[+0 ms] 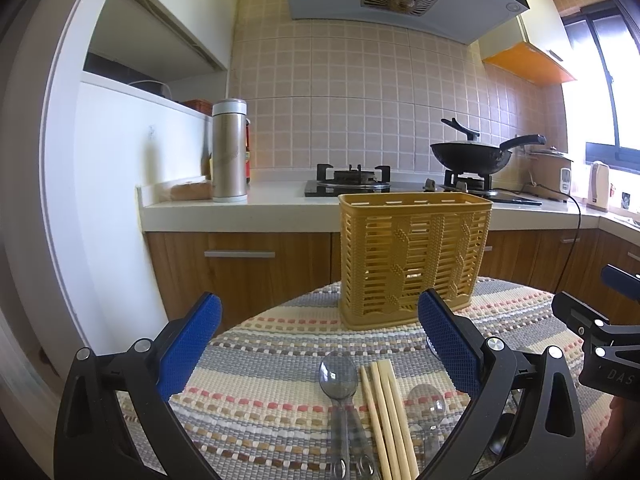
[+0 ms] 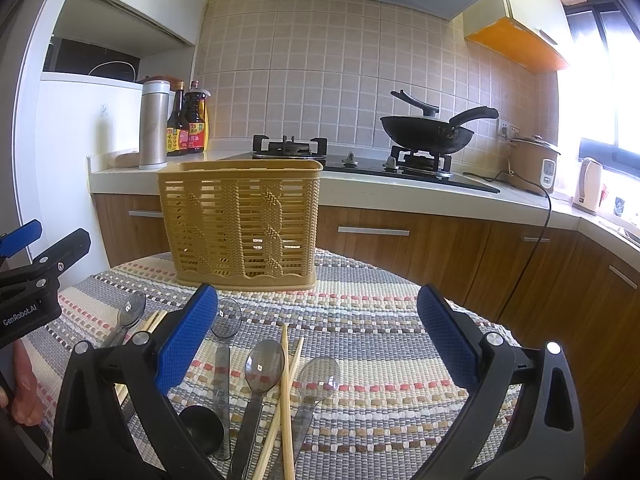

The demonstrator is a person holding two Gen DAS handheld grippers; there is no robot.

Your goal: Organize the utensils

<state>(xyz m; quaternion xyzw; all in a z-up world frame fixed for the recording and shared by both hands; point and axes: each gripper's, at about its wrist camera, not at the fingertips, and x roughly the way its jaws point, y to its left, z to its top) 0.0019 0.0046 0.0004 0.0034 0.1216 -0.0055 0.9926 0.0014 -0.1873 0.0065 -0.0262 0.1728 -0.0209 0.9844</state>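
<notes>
- Your left gripper [image 1: 320,332] hovers spread wide and empty above the striped mat [image 1: 280,360], a grey spoon [image 1: 338,372] and a bundle of chopsticks [image 1: 384,408] lying between its fingers.
- Straight ahead of both grippers, the yellow basket [image 2: 240,220] stands upright and looks empty; nothing seems sorted yet.
- Your right gripper [image 2: 318,320] is likewise spread, with spoons [image 2: 262,364] and crossed chopsticks [image 2: 285,380] below it. Next, probably: lower over one utensil and pinch its handle.
</notes>
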